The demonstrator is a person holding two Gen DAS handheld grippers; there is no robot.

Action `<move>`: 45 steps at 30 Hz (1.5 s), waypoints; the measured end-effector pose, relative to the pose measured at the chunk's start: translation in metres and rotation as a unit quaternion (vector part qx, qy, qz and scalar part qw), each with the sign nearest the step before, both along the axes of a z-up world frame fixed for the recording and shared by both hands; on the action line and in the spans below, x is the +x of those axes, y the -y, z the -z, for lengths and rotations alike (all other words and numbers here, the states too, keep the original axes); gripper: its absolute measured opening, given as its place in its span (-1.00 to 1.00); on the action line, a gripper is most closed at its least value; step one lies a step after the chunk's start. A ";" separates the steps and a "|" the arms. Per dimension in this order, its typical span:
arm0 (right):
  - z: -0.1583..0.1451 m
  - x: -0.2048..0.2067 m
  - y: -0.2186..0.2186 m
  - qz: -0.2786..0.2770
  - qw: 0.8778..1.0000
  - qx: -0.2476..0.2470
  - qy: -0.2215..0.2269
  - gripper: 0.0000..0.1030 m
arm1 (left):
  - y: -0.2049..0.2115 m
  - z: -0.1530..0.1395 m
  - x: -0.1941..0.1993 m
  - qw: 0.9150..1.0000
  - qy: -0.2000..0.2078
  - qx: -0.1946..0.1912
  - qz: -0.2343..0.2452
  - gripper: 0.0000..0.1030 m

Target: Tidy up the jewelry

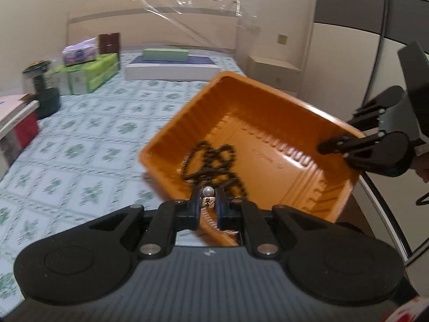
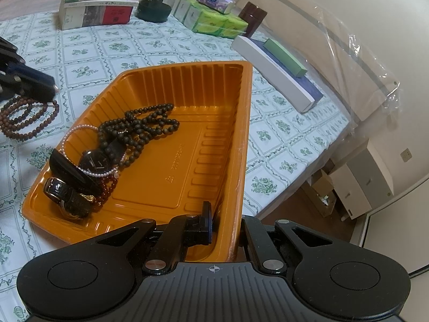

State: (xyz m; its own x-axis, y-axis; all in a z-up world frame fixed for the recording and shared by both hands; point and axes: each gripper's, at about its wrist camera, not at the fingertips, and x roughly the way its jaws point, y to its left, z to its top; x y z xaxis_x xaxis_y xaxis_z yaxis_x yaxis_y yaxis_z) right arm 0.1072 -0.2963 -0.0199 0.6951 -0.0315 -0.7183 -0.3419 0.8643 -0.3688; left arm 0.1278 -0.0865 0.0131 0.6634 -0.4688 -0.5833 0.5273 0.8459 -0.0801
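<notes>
An orange plastic tray (image 2: 187, 94) lies on the green-patterned tablecloth (image 2: 88, 53). In it are a dark bead necklace (image 2: 139, 128), a pearl bracelet (image 2: 80, 131), two watches (image 2: 93, 161) and red beads (image 2: 107, 190). My right gripper (image 2: 226, 220) is shut on the tray's near wall, one finger inside and one outside. It shows in the left wrist view too as the right gripper (image 1: 332, 145) on the tray (image 1: 268, 102) rim. My left gripper (image 1: 208, 200) hovers at the tray's edge, shut on a small pearl ring (image 1: 208, 191). A brown bead bracelet (image 2: 26, 118) lies on the cloth outside the tray.
At the table's far side stand stacked books (image 2: 96, 13), a dark green jar (image 2: 156, 0), green tissue packs (image 2: 214, 18), a brown canister (image 2: 252, 16) and a long white box (image 2: 270, 64) with a green box on it. The table edge (image 2: 295, 174) drops to floor with cartons.
</notes>
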 end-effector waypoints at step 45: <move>0.001 -0.001 0.001 0.004 1.000 0.007 0.001 -0.92 | -0.109 0.022 -0.046 0.985 0.001 0.046 -0.168 -0.52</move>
State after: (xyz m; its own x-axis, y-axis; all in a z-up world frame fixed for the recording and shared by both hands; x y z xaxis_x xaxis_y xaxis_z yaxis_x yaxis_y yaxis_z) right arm 0.1059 -0.2970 -0.0209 0.6958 -0.0273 -0.7177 -0.3338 0.8725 -0.3568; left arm 0.0813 0.0222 -0.0093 0.7732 -0.1675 -0.6116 0.2163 0.9763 0.0061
